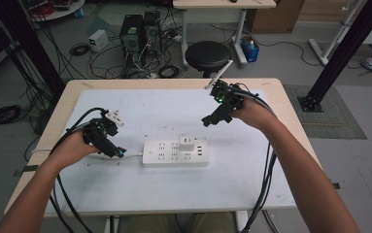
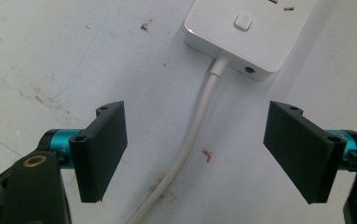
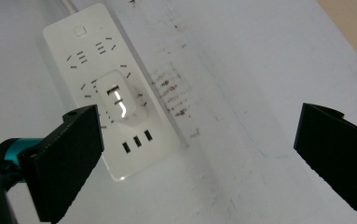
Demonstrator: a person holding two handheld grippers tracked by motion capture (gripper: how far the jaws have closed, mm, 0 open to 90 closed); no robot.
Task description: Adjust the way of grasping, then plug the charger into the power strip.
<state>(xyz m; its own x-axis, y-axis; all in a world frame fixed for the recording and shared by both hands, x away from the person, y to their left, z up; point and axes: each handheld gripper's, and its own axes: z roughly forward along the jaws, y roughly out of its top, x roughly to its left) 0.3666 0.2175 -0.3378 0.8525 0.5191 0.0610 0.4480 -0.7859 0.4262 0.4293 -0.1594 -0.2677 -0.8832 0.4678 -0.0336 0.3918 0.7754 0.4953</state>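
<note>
Power strip (image 1: pixel 175 152) lies flat on the white mat (image 1: pixel 125 189), roughly at its centre. White charger (image 1: pixel 187 143) sits plugged into the strip's top face, toward its right half, next to the row of small ports. White cord (image 2: pixel 192 140) leaves the strip's left end. Left gripper (image 1: pixel 119 152) is just left of the strip, low over the mat, jaws spread wide with the cord running between them, not touching. Right gripper (image 1: pixel 207 121) hangs above and to the right of the strip, jaws wide apart, holding nothing.
</note>
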